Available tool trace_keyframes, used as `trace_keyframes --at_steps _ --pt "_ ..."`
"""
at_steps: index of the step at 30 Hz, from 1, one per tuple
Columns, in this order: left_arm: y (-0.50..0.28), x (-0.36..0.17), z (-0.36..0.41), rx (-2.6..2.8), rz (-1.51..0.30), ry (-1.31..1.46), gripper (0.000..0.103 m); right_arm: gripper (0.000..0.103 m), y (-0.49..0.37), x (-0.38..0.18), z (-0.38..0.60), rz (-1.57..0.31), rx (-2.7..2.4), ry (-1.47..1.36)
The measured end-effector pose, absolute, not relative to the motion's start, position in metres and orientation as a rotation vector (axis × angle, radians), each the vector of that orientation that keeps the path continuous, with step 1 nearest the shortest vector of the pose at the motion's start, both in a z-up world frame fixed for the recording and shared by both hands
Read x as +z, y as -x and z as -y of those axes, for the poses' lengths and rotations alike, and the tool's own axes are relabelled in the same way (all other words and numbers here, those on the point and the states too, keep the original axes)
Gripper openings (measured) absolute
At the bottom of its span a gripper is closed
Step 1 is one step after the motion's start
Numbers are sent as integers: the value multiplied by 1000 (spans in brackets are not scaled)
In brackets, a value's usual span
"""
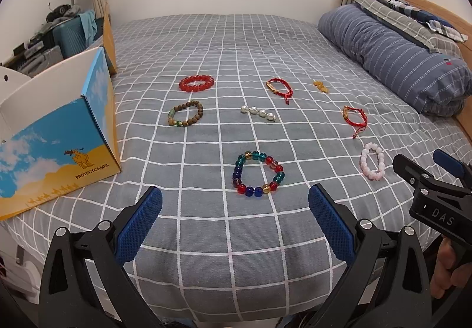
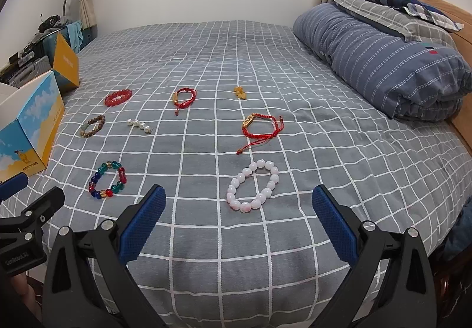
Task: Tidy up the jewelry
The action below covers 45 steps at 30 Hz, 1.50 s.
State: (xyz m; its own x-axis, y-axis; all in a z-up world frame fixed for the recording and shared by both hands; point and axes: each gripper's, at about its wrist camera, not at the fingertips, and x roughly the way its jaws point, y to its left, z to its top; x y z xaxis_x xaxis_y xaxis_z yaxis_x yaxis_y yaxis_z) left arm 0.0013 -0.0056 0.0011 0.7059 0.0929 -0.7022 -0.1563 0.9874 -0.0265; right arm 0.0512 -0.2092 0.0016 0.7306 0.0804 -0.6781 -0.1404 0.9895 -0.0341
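Left wrist view: the left gripper [image 1: 235,207] hangs wide open, empty, short of the multicolored bead bracelet [image 1: 259,174] on the bed [image 1: 206,48]; the right gripper [image 2: 239,210], equally spread and empty, faces the pink bead bracelet [image 2: 253,186]. Pinching soft bedding along with beads could drag or snag a bracelet. The open box [image 1: 59,145] reads "PROTECTCAMEL".

Eight pieces lie apart, flat on the bed: a red bead bracelet [image 1: 196,83], wooden bracelet [image 1: 185,113], pearl strand [image 1: 258,113], multicolour bracelet [image 1: 259,173] and pink bracelet [image 2: 252,185]. Two red cord bracelets [image 2: 261,128] [image 2: 184,98] trail loose ends, and amber beads [image 2: 240,92] sit farthest back.
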Motion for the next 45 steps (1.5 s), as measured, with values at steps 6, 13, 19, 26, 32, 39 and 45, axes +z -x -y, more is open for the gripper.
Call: trace_keyframes --at_steps 6,13,19,26,32,39,45 --pt "-3 1 6 145 -780 79 97 95 -52 2 209 -738 119 92" --pt "-3 1 6 147 -780 77 97 95 -53 1 208 -739 120 93" --pt "-3 1 6 145 -780 78 97 95 -54 0 208 -739 121 89" --pt "-4 1 6 143 -783 78 97 95 -55 0 208 -739 121 91" --pt "-5 2 7 139 -780 75 97 95 -56 1 207 -740 121 92" --pt "-8 0 3 140 -784 79 97 95 -58 3 203 -735 124 99" --pt "-21 14 -7 148 -798 116 97 95 -67 24 203 -725 132 88"
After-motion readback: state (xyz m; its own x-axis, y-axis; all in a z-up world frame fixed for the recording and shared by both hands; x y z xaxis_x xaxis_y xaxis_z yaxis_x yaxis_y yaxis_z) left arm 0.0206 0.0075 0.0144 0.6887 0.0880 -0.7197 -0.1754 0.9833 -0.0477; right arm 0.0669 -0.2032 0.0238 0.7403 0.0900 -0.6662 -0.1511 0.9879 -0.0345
